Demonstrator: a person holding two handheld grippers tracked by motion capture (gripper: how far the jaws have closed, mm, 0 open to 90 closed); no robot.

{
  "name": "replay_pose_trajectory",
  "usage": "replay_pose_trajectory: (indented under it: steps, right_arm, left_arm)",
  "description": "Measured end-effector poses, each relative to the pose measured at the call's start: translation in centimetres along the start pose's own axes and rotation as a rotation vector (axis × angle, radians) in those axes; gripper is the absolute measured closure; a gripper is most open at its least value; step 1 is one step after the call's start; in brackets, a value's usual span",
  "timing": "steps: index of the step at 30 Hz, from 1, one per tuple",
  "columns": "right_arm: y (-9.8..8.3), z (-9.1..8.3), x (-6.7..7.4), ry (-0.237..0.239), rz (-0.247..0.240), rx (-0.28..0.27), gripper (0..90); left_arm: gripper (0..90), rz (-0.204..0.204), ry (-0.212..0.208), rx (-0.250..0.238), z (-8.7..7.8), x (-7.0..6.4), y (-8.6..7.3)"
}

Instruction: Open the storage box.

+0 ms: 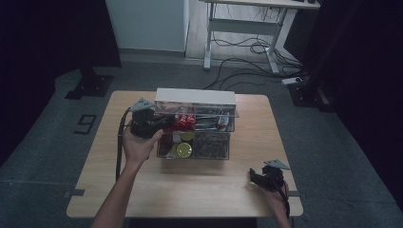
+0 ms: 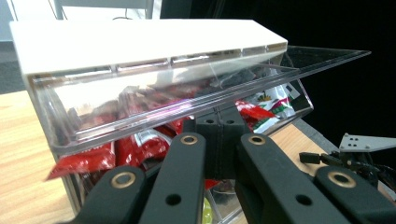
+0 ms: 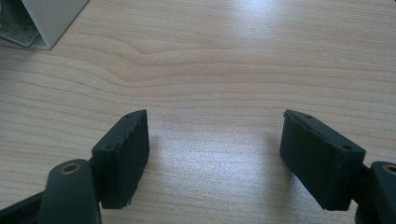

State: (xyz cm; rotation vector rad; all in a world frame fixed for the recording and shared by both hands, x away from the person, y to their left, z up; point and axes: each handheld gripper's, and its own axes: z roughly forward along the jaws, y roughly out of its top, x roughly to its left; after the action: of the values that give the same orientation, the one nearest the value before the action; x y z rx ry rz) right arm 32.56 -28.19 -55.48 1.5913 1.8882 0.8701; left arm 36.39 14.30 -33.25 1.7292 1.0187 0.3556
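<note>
Sachets [image 2: 140,144] in the clear organizer [image 1: 195,154] lay just ahead of the left gripper [image 2: 219,128], jaws together; the right gripper [image 3: 215,154], jaws apart, rested lower right on the counter [image 1: 190,190].

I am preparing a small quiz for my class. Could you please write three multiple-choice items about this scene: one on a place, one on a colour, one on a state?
1. Where is the left gripper?
A. at the clear organizer box
B. at the table's near right corner
C. on the floor

2. What colour are the packets in the clear organizer box?
A. blue
B. red
C. purple

3. How do the jaws of the right gripper stand?
A. shut on a packet
B. shut on nothing
C. open over the bare table

Answers:
1 A, the high view shows it reaching into the box's left side.
2 B, the left gripper view shows red packets behind the clear flap.
3 C, the right gripper view shows only the wooden table between its spread jaws.
</note>
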Motion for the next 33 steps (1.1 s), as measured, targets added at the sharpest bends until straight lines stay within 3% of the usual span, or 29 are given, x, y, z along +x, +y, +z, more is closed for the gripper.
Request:
replay_pose_trajectory:
  steps: [12, 33]
  right_arm:
    - [0.0, 0.0, 0.0, -0.003, -0.001, -0.002, 23.9]
    - [-0.1, -0.1, 0.0, -0.002, -0.001, -0.002, 24.1]
  left_arm:
    - [90.0, 0.006, 0.01, -0.025, 0.2, 0.1, 1.1]
    - [90.0, 0.007, -0.005, -0.021, 0.3, -0.1, 1.1]
